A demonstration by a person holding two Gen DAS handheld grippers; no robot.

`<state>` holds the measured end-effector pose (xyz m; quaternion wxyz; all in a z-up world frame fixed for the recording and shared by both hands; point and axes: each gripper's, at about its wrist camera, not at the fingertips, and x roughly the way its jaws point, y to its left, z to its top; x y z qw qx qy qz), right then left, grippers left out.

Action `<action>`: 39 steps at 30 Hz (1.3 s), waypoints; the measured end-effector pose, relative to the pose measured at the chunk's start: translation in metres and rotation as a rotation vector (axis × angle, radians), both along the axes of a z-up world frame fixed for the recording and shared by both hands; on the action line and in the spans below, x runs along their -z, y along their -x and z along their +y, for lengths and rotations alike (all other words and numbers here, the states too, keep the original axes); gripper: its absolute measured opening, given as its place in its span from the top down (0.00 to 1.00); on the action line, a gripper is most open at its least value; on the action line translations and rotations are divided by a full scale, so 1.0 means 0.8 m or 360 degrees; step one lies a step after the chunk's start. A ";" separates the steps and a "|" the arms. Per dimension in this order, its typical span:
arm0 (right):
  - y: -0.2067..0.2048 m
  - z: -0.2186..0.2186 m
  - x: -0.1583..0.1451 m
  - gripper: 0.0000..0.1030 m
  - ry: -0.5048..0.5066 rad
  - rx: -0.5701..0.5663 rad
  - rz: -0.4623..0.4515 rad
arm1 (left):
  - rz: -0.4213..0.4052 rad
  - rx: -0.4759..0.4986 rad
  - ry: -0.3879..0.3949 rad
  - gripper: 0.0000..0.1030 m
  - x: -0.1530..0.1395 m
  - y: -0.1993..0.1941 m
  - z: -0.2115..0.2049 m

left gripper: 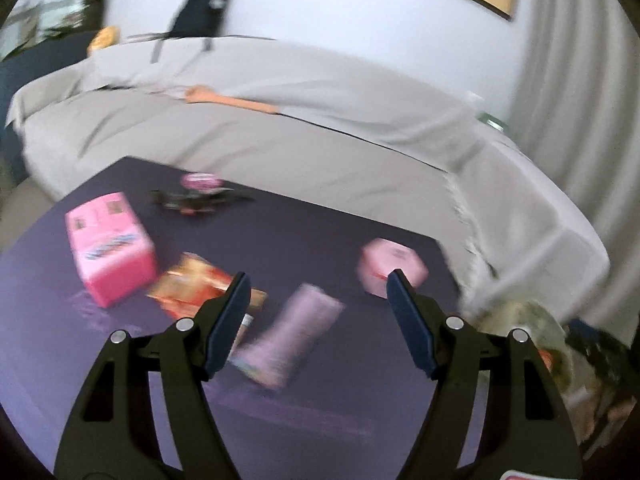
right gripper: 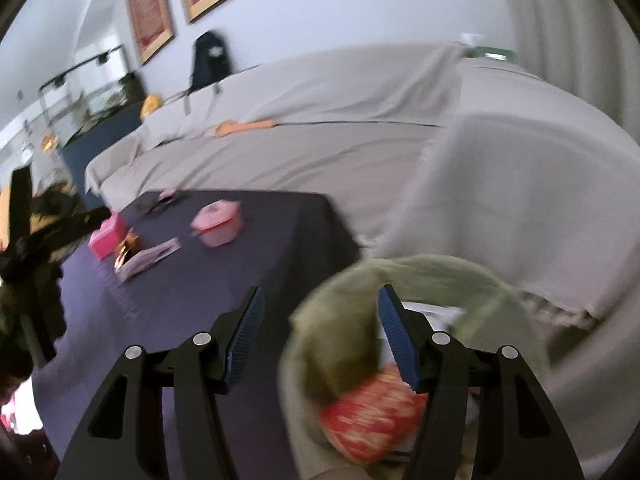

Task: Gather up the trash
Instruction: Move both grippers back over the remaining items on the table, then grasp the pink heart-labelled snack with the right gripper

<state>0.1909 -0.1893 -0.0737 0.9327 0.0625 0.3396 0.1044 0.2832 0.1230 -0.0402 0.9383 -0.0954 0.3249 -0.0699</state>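
On the dark purple table (left gripper: 320,240) lie a lilac wrapper (left gripper: 292,340), an orange-red wrapper (left gripper: 192,288), a pink box (left gripper: 108,248) and a pink six-sided box (left gripper: 392,266). My left gripper (left gripper: 318,280) hovers open above the lilac wrapper, nothing between its fingers. In the right wrist view, my right gripper (right gripper: 320,292) stands open at the table's near right corner. A pale green bag (right gripper: 332,340) hangs there. Its near wall lies between the jaws, with the right finger (right gripper: 396,336) inside the mouth. A red patterned wrapper (right gripper: 372,420) lies in the bag.
A small dark item with a pink piece (left gripper: 200,196) lies at the table's far side. A grey-covered sofa (left gripper: 280,140) wraps around the back and right of the table. The bag (left gripper: 532,320) shows at the table's right edge. A dark blurred shape (right gripper: 36,248) fills the left of the right wrist view.
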 end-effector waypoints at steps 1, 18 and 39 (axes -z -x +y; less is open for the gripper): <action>-0.005 0.011 0.000 0.41 0.0013 -0.0019 -0.0004 | -0.0009 -0.0031 0.0004 0.35 0.001 -0.006 0.015; -0.156 0.251 -0.008 0.27 0.0003 -0.0534 0.0075 | -0.0052 -0.0208 -0.0006 0.35 0.009 -0.024 0.186; -0.420 0.505 0.049 0.27 0.0348 -0.0653 0.0289 | 0.0081 -0.0285 0.0257 0.35 0.030 0.002 0.249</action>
